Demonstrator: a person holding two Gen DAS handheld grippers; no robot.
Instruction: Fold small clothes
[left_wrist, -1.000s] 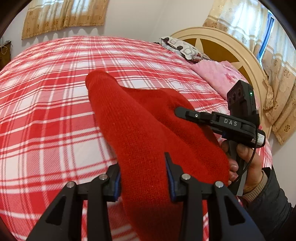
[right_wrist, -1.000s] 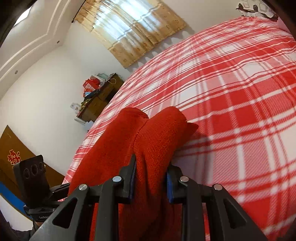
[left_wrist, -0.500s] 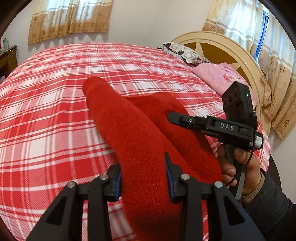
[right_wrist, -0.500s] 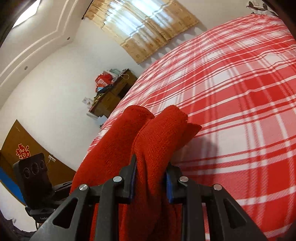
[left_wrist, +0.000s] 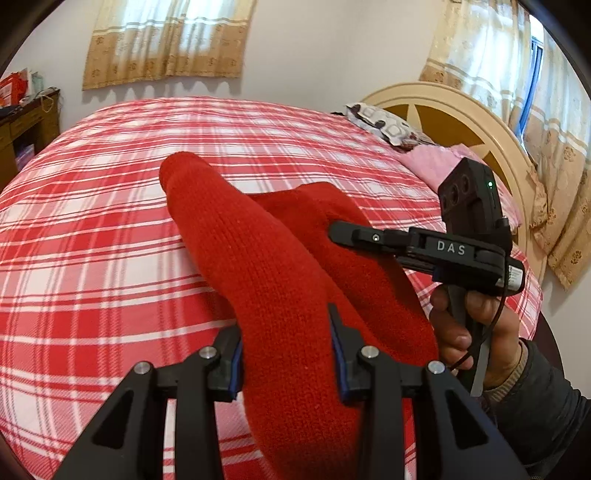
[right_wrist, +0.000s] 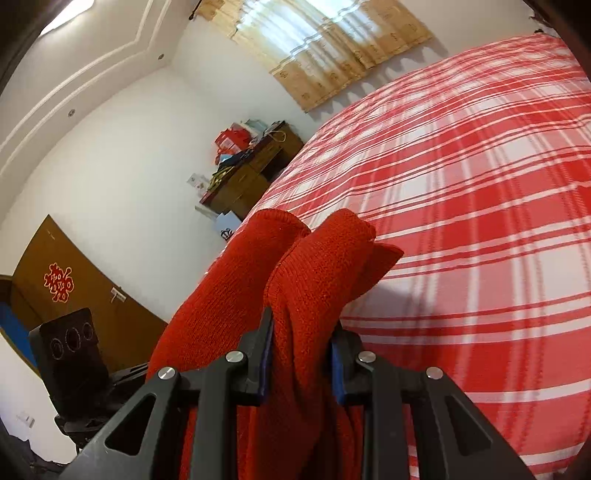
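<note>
**Two grippers carry the red knit across the bed**

Both grippers pinch the same red knit garment: the left gripper clamps one bunched end, the right gripper the other. Compared with a second ago, the pair has travelled together over the plaid bedspread, slightly higher, grips unchanged. The garment hangs lifted over the middle of the bed, so laying it flat is likely next.
</note>
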